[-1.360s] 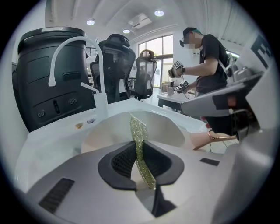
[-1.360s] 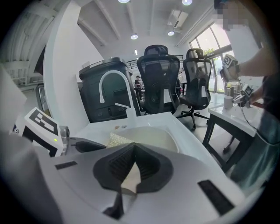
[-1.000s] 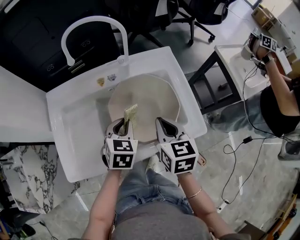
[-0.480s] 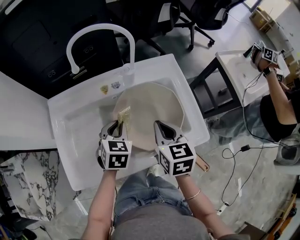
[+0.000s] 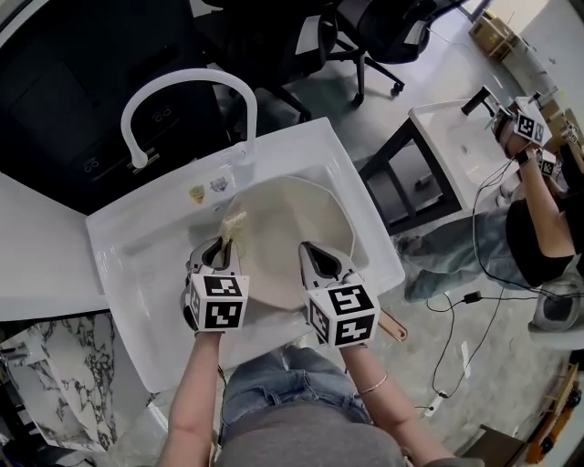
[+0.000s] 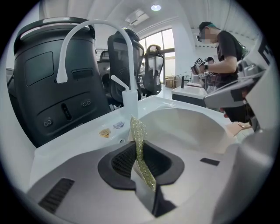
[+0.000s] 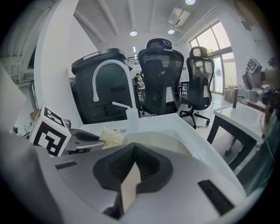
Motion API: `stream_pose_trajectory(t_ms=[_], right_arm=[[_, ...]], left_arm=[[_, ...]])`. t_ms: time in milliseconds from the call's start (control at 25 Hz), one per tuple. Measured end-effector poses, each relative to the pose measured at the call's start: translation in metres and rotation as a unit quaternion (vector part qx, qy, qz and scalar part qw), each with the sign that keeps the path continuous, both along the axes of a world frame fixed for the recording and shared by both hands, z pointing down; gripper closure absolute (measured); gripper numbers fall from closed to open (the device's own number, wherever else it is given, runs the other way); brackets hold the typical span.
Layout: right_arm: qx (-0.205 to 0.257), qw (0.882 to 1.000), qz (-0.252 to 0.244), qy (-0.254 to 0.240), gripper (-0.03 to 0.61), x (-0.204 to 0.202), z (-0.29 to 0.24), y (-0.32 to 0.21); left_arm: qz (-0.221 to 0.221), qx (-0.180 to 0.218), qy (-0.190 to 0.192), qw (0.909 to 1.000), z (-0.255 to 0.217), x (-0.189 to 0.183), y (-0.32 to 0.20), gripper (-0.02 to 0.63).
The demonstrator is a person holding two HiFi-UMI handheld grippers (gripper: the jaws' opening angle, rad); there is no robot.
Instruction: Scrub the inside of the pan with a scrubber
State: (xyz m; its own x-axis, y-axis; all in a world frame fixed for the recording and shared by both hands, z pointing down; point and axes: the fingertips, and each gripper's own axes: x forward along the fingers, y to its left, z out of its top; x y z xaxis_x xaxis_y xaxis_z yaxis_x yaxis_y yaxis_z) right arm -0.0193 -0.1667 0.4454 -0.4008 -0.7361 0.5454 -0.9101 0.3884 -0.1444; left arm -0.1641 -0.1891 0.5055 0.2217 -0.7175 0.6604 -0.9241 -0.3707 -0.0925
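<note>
**Kid:** What is closest?

**Helper:** Two cubes with black and white squares, one on the left gripper and one on the right gripper. The squares are patterns, not words.

**Kid:** What does the left gripper hold?

**Helper:** It pinches a thin, sparkly gold scrubber. The scrubber sticks up past the tips, over the left edge of the pan.

**Kid:** And the right one?

**Helper:** Its jaws are pressed together on a thin cream strip. It looks like the near edge of the pan.

**Kid:** Where is the pan?

**Helper:** It is a big cream pan sitting tilted in the white sink. Its brown handle pokes out over the sink's near edge, by the right arm.

**Kid:** What is behind it?

**Helper:** Two small stickers sit on the sink's far edge, but their print is too tiny to read. A curved white tap rises there. Farther off are black chairs. At the right, another person stands at a second white counter.
</note>
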Motion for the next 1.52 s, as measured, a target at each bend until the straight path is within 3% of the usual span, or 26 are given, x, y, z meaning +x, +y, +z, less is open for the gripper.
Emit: stream_pose_trajectory(t_ms=[360, 760, 1280, 1520], right_arm=[[0.005, 1.000, 0.024, 0.003, 0.568, 0.008, -0.002, -0.003], [0.054, 0.998, 0.033, -0.014, 0.568, 0.025, -0.030, 0.001], [0.130, 0.989, 0.034, -0.054, 0.568, 0.066, -0.076, 0.056], [0.156, 0.985, 0.030, -0.062, 0.569, 0.078, -0.088, 0.092]], left_arm=[[0.009, 0.039, 0.030, 0.9987, -0.016, 0.002, -0.019, 0.551], [0.012, 0.098, 0.094, 0.9907, -0.059, 0.029, -0.012, 0.551], [-0.005, 0.182, 0.134, 0.9741, -0.113, 0.057, 0.056, 0.551], [-0.006, 0.192, 0.144, 0.9708, -0.125, 0.066, 0.096, 0.551]])
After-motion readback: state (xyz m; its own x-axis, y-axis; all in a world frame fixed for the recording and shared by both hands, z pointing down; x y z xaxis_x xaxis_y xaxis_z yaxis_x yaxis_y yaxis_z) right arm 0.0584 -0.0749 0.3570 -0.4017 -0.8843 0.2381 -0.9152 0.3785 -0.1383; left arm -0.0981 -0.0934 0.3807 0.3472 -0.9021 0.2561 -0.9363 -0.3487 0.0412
